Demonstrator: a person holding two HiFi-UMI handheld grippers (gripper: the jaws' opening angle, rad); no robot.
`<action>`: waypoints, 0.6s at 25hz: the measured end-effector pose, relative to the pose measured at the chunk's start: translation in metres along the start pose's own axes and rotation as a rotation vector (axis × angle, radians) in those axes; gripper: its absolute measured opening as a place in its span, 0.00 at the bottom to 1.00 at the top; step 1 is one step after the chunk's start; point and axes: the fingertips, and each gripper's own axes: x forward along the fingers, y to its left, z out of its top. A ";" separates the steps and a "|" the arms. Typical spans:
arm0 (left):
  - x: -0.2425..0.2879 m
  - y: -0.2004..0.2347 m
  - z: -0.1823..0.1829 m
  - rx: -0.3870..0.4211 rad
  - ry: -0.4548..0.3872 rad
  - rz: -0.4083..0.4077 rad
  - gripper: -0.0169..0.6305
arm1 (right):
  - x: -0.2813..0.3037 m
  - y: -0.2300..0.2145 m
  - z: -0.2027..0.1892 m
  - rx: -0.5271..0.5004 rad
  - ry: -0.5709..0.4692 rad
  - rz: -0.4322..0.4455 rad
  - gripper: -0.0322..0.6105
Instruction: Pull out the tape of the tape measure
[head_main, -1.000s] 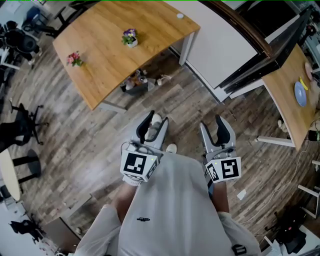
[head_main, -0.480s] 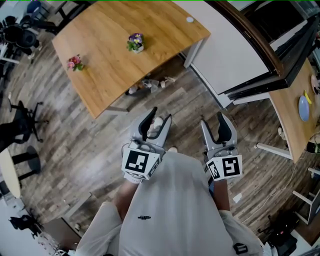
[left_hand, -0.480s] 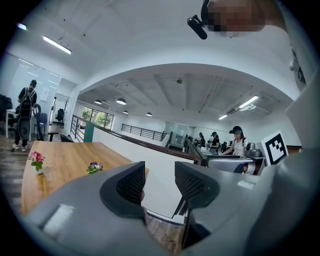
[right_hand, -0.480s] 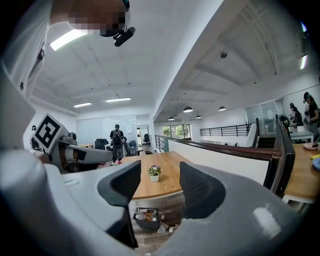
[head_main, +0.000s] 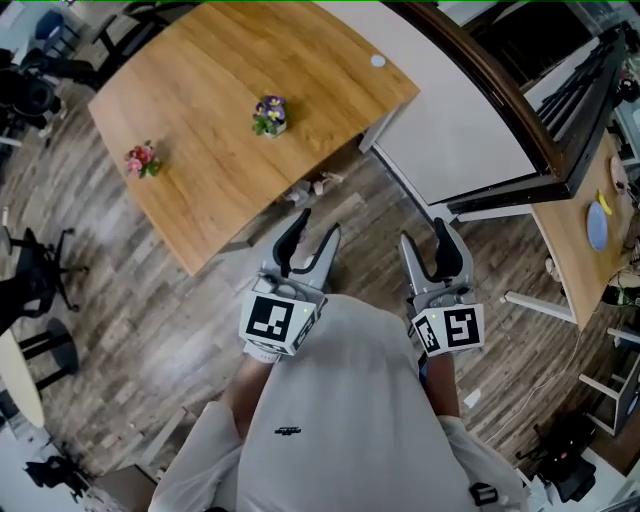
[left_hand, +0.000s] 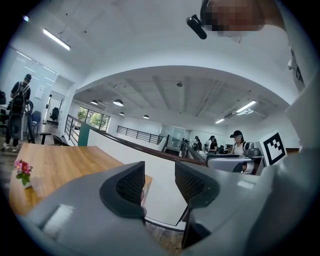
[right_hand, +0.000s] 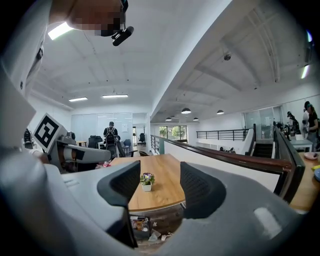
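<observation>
Though the task concerns a tape measure, no view shows it, so its place cannot be told; the left tongs (head_main: 316, 228) stand spread, with only air between their dark ribbed pads; the right tongs (head_main: 423, 238) stand spread wider, their jaws having just been opening, and nothing sits between them either; both are held about level, side by side, in front of the person's pale grey shirt (head_main: 340, 400), each with its marker cube nearest the body, pointing out over the plank floor (head_main: 150, 300); ahead of the left tongs lies a long wooden bench (head_main: 200, 90); on it, well apart, stand a purple flower pot (head_main: 268, 113) near the middle and a pink flower pot (head_main: 141, 159) near the left edge; some litter (head_main: 310, 187) lies on the floor under the near corner of the bench; to the right of the bench runs a white partition (head_main: 460, 110) capped by a dark rail; beyond it, at the right edge, a second bench (head_main: 570, 210) carries a blue plate (head_main: 597, 225); a black chair (head_main: 35, 275) stands at the far left; in the right gripper view the purple flower pot lines up far off between the jaws, untouched.
</observation>
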 end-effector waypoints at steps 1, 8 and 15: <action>0.003 0.007 0.000 -0.005 0.000 -0.008 0.30 | 0.007 0.001 0.003 -0.006 -0.003 -0.008 0.44; 0.029 0.045 -0.013 -0.013 0.042 -0.064 0.32 | 0.032 -0.008 0.003 -0.007 0.012 -0.085 0.44; 0.033 0.052 -0.017 -0.026 0.053 -0.075 0.32 | 0.037 -0.017 0.000 0.004 0.032 -0.109 0.44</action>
